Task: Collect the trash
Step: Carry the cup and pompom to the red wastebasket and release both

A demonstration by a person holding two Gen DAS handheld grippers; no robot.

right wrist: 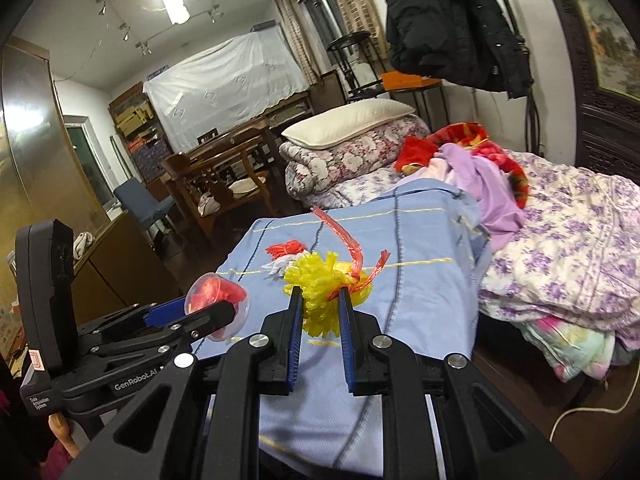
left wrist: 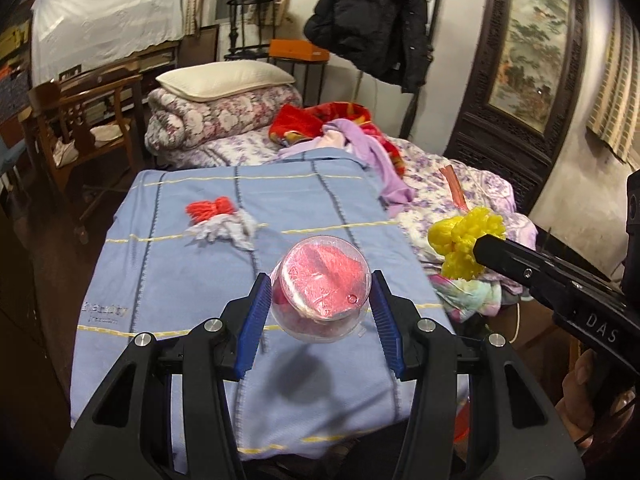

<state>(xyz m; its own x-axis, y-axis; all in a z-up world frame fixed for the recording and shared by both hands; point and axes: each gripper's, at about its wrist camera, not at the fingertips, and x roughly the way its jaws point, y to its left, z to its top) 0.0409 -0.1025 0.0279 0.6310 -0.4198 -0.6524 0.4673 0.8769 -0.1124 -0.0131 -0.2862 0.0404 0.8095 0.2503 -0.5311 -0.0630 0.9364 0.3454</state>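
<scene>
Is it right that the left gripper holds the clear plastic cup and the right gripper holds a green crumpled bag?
Not quite. The bag in the right gripper is yellow, not green, as the right wrist view shows. The left gripper does hold the clear plastic cup.

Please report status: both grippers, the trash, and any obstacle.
Left hand-held gripper shut on clear cup with red scraps. Right hand-held gripper shut on yellow plastic wad. Red and white wads remain on blue blanket. No obstacle seen.

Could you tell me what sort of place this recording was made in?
Most likely a lived-in bedroom at home: a bed under a blue blanket, a pillow on a folded floral quilt, and a dark coat hanging by the wall.
</scene>
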